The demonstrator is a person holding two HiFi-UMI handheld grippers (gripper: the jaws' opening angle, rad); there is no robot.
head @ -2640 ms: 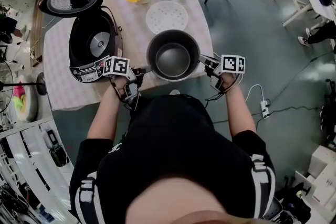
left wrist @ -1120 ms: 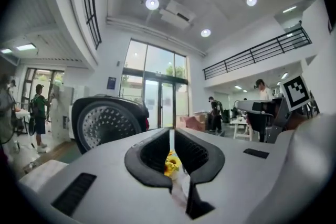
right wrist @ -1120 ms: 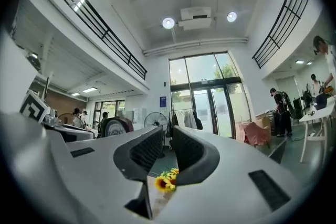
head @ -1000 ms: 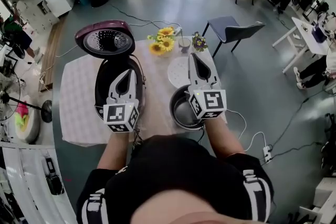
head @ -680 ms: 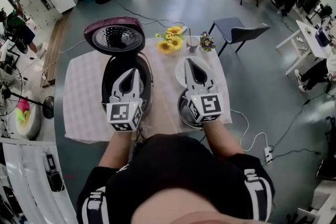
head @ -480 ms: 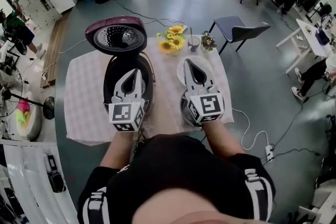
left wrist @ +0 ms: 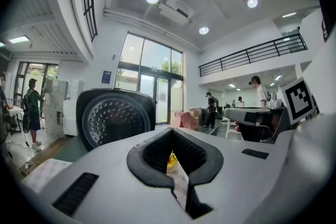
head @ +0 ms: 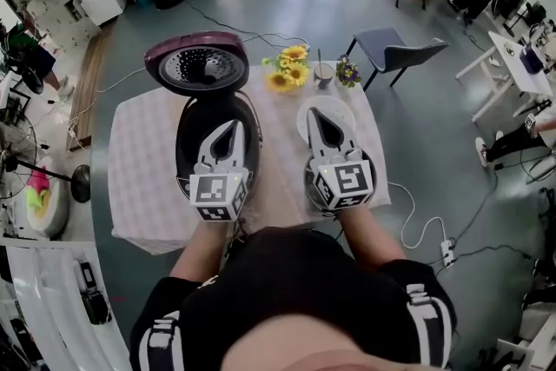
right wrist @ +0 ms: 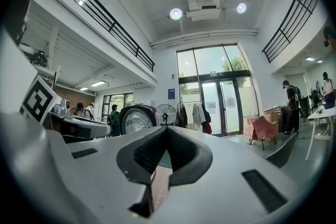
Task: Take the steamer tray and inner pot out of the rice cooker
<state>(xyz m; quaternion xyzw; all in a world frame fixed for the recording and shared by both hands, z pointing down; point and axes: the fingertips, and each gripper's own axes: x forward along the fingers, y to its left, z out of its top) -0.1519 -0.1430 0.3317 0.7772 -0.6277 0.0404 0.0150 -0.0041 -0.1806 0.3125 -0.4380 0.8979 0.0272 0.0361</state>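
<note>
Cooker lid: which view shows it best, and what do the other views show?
The head view: the open lid is seen whole, inner side showing. The left gripper view shows it face-on, its bottom cut off by the left tool. The right gripper view shows only a small, distant part.

On the desk [head: 139, 161] the rice cooker [head: 187, 148] stands left of centre, its lid [head: 197, 63] raised at the far side. The left tool [head: 233, 125] is above the cooker's body. To the right, the inner pot [head: 310, 185] sits by the near edge, under the right tool [head: 314, 114], with the steamer tray [head: 344, 112] just behind it. Sunflowers [head: 287, 74], a cup [head: 324, 74] and a small flower bunch [head: 348, 72] line the far edge. A chair [head: 395, 55] stands on the floor beyond.
</note>
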